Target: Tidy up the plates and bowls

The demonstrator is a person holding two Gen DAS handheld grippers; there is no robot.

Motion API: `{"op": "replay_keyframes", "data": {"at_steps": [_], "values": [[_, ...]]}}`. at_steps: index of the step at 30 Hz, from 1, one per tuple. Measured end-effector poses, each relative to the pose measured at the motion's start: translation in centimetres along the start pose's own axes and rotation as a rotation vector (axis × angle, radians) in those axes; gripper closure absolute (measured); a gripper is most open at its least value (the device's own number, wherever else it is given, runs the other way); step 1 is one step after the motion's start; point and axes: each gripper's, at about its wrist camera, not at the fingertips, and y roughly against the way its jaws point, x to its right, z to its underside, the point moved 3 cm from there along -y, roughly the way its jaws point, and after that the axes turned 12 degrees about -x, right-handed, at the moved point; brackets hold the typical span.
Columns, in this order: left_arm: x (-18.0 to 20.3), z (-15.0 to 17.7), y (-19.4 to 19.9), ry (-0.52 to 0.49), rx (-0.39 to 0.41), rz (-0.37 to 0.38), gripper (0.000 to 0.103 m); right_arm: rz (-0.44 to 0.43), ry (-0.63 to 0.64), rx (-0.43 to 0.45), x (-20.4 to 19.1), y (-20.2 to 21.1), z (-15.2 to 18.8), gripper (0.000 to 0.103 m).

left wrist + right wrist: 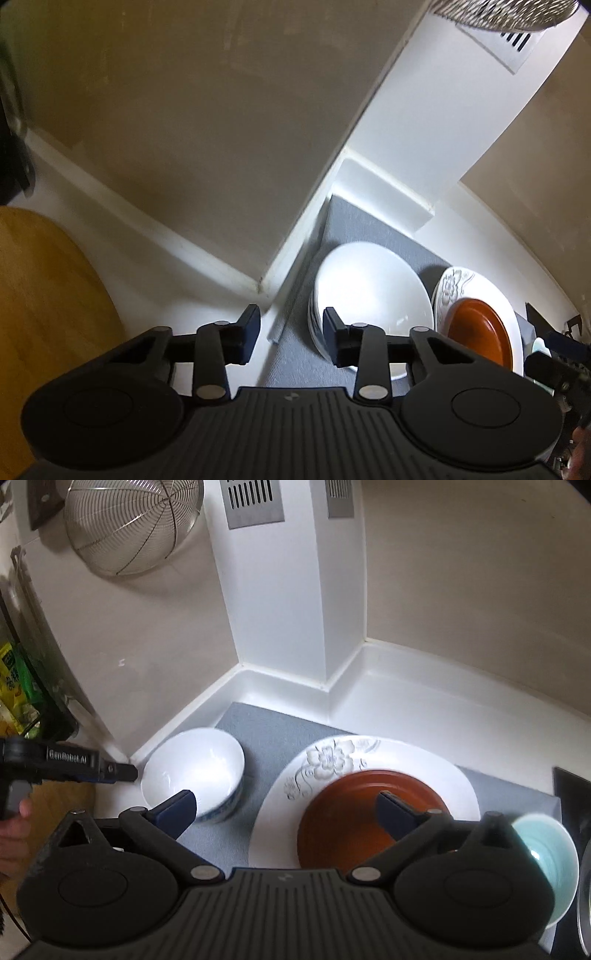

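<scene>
Both empty: left gripper (291, 334) part-open beside white bowl (192, 771) on grey mat (269, 731), right gripper (284, 812) wide open over brown plate (347, 812) stacked on floral plate (332, 760), teal bowl (550, 853) at right.
</scene>
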Motion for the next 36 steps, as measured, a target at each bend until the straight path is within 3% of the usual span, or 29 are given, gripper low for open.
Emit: {"op": "replay_keyframes", "data": {"at_steps": [4, 8, 14, 18, 20, 22, 23, 24, 25, 27, 33, 35, 36], "values": [[0.2, -0.1, 0.4, -0.031, -0.006, 0.02, 0.064, -0.034, -0.012, -0.008, -0.7, -0.2, -0.3, 0.0], [0.4, -0.2, -0.7, -0.01, -0.12, 0.117, 0.035, -0.127, 0.065, 0.142, -1.9, 0.5, 0.3, 0.0], [1.5, 0.2, -0.4, -0.082, -0.089, 0.1, 0.024, -0.05, 0.059, 0.032, -2.3, -0.8, -0.1, 0.0], [1.1, 0.2, -0.6, -0.036, -0.084, 0.162, 0.024, -0.167, -0.035, 0.032, -1.1, -1.6, -0.3, 0.0], [0.8, 0.2, -0.7, -0.009, -0.061, 0.202, 0.029, -0.212, -0.037, 0.026, -1.2, -2.2, -0.5, 0.001], [0.7, 0.1, -1.1, 0.0, -0.053, 0.226, 0.042, -0.236, -0.003, 0.03, -1.8, -2.7, -0.7, 0.009], [0.7, 0.1, -1.5, 0.002, -0.068, 0.209, 0.061, -0.239, 0.005, 0.015, -2.2, -3.1, -1.0, 0.014], [0.7, 0.1, -2.0, 0.004, -0.095, 0.179, 0.074, -0.244, 0.012, 0.0, -2.6, -3.6, -1.1, 0.024], [0.5, 0.1, -2.8, 0.009, -0.123, 0.146, 0.078, -0.243, 0.014, -0.015, -2.9, -4.1, -1.3, 0.034], [0.0, 0.1, -3.6, 0.046, -0.159, 0.168, 0.081, -0.246, -0.03, -0.058, -3.3, -5.2, -1.8, 0.05], [0.6, -0.2, -3.7, 0.02, -0.156, 0.141, 0.082, -0.139, -0.029, -0.117, -3.3, -8.6, -2.0, 0.062], [0.9, 0.0, -3.5, 0.003, -0.157, 0.13, 0.082, -0.119, -0.026, -0.158, -3.1, -9.9, -1.7, 0.07], [1.1, 0.0, -3.4, -0.002, -0.159, 0.129, 0.082, -0.128, -0.035, -0.178, -3.1, -10.4, -1.5, 0.079]]}}
